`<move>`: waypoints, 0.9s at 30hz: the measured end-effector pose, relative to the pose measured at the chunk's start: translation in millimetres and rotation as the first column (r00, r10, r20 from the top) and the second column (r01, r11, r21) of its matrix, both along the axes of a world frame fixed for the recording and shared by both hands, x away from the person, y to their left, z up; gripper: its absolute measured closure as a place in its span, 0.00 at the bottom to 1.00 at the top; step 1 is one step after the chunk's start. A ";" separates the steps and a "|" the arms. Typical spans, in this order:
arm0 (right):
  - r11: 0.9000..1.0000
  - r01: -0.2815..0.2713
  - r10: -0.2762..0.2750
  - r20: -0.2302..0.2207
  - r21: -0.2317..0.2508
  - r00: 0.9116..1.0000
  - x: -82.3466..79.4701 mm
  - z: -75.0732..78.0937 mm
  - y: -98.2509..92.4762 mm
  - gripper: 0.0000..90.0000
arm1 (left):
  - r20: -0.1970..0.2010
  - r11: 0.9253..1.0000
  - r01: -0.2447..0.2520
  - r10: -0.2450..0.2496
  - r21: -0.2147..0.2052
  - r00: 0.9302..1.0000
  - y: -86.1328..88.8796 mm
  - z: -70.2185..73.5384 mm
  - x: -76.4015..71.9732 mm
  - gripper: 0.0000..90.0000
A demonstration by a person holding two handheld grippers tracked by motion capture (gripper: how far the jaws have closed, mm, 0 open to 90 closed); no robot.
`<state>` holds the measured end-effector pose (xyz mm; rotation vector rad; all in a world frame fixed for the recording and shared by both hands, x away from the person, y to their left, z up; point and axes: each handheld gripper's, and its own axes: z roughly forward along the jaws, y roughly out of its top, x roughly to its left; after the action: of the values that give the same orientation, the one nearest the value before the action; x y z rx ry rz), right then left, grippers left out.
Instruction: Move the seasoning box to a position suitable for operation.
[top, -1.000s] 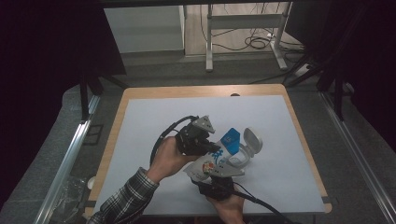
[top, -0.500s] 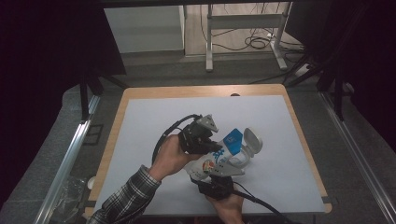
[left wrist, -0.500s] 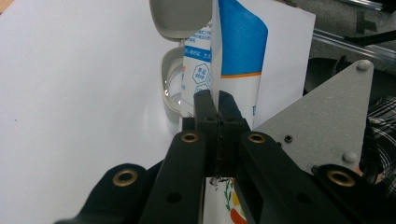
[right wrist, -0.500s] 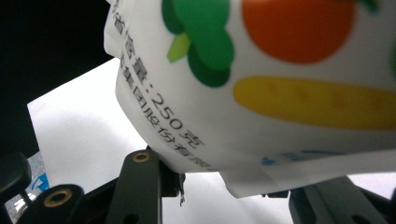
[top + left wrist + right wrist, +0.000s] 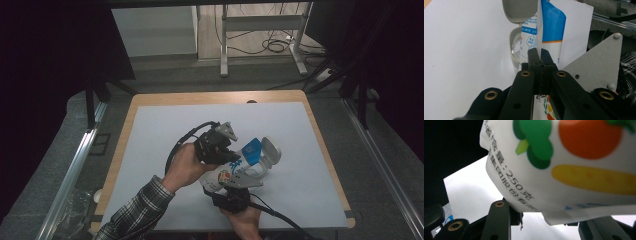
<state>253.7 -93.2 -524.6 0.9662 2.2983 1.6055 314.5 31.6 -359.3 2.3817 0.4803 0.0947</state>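
A white pouch (image 5: 235, 172) with a blue top and fruit prints is held tilted above the white mat. In the left gripper view my left gripper (image 5: 540, 53) is shut on the pouch's (image 5: 551, 27) thin side seam. From the high view the left gripper (image 5: 231, 156) sits at the pouch's left side. My right gripper (image 5: 234, 184) is shut on the pouch's lower end from below. In the right gripper view its black jaws (image 5: 551, 220) close round the pouch's bottom (image 5: 574, 165). A grey container (image 5: 270, 152) with its hinged lid open lies just past the pouch's top.
The white mat (image 5: 165, 130) covers a wooden table (image 5: 125, 130), whose far edge lies beyond it. In the left gripper view the container's lid (image 5: 520, 11) stands up over its round body (image 5: 514, 47). Metal rails (image 5: 75, 165) run along both sides of the table.
The left gripper and the pouch's blue top have shifted slightly to the right. The right hand has stayed where it was.
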 end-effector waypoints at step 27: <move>0.999 -0.026 0.026 -0.004 0.034 1.000 2.5 6.2 -2.0 0.66 | -0.003 0.999 0.017 -0.017 0.032 1.000 -15.2 4.6 2.7 1.00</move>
<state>256.2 -95.3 -518.3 0.9515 2.3034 1.6592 317.3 16.3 -354.7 2.4172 0.4627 0.0919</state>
